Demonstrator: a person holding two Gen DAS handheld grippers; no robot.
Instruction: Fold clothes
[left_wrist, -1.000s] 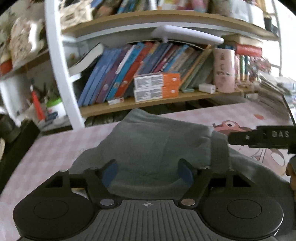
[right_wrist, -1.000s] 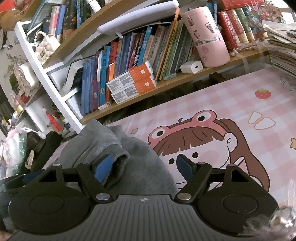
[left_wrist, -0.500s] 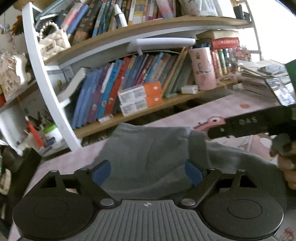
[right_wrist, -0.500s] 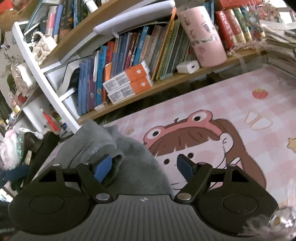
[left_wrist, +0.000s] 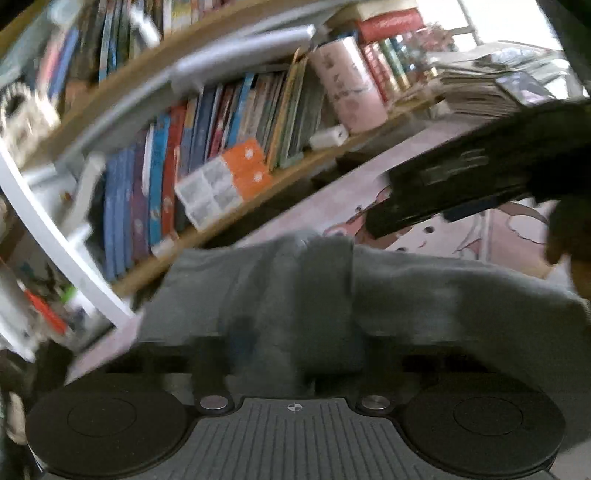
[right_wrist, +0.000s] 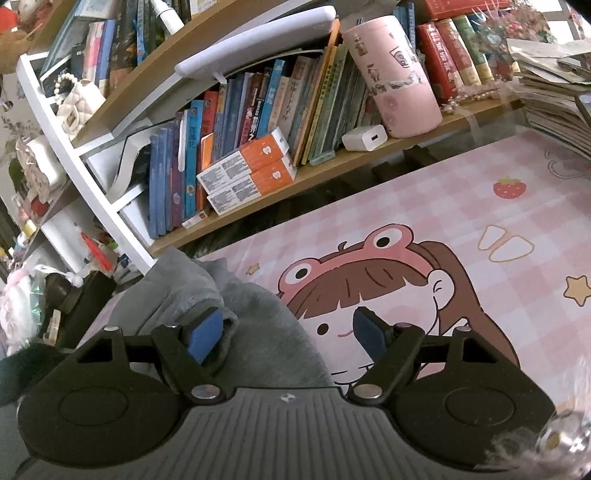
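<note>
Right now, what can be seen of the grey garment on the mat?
The grey garment looks like soft, fleecy knit, lying rumpled on the pink cartoon mat near the bookshelf. A cuff-like ribbed edge curls beside the right gripper, whose jaws stand open, its blue left pad against that edge. In the blurred left view the left gripper has a bunched fold between its jaws, which have just been closing.

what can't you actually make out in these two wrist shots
- Left wrist view: the left gripper fingertips are lost in motion blur and gray garment folds, so whether the pads press the cloth is unclear; its jaws have just been closing.
- Left wrist view: the right gripper is blurred, its jaws unreadable.
- Right wrist view: the garment's near part is hidden behind the gripper body.
</note>
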